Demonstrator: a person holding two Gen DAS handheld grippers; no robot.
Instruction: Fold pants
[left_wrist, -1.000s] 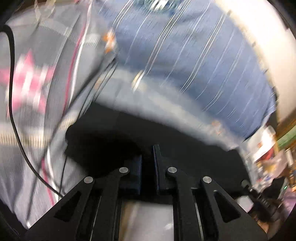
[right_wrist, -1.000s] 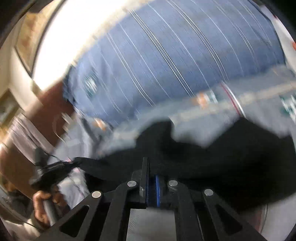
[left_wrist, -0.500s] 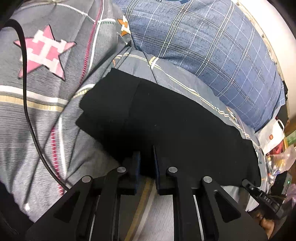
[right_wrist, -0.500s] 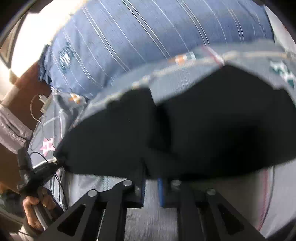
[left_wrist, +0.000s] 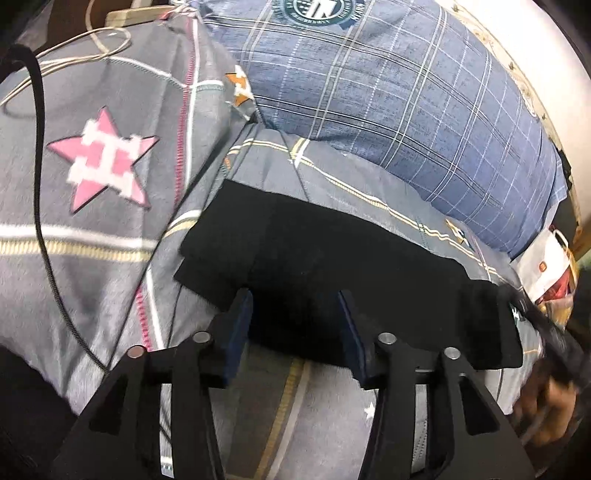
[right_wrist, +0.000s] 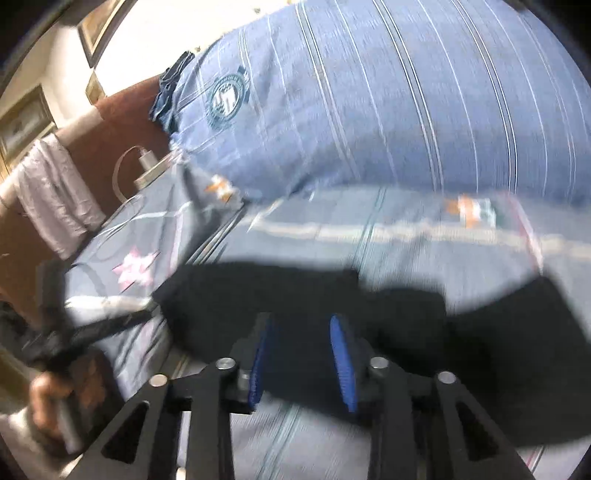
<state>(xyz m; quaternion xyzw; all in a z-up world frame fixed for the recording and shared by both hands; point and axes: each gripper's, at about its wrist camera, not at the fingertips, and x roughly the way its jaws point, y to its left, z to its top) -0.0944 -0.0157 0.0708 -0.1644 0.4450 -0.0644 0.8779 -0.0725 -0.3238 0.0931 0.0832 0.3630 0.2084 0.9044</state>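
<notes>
the left gripper (left_wrist: 295, 321) has just been opening, jaws apart with the near edge of the black pants (left_wrist: 332, 266) lying between the pads, unpressed. the right gripper (right_wrist: 301, 350) has likewise just opened over that edge. the pants lie folded flat on the grey bedspread (left_wrist: 110, 258). beyond them rests a blue plaid pillow (left_wrist: 406, 96). no containers can be made out.

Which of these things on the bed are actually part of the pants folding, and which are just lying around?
Part of the job:
- folded black fabric pants
- left tool, jaws just opened
- right tool, jaws just opened

Just lying about:
- blue plaid pillow
- grey star-patterned bedsheet
- white charging cable
</notes>
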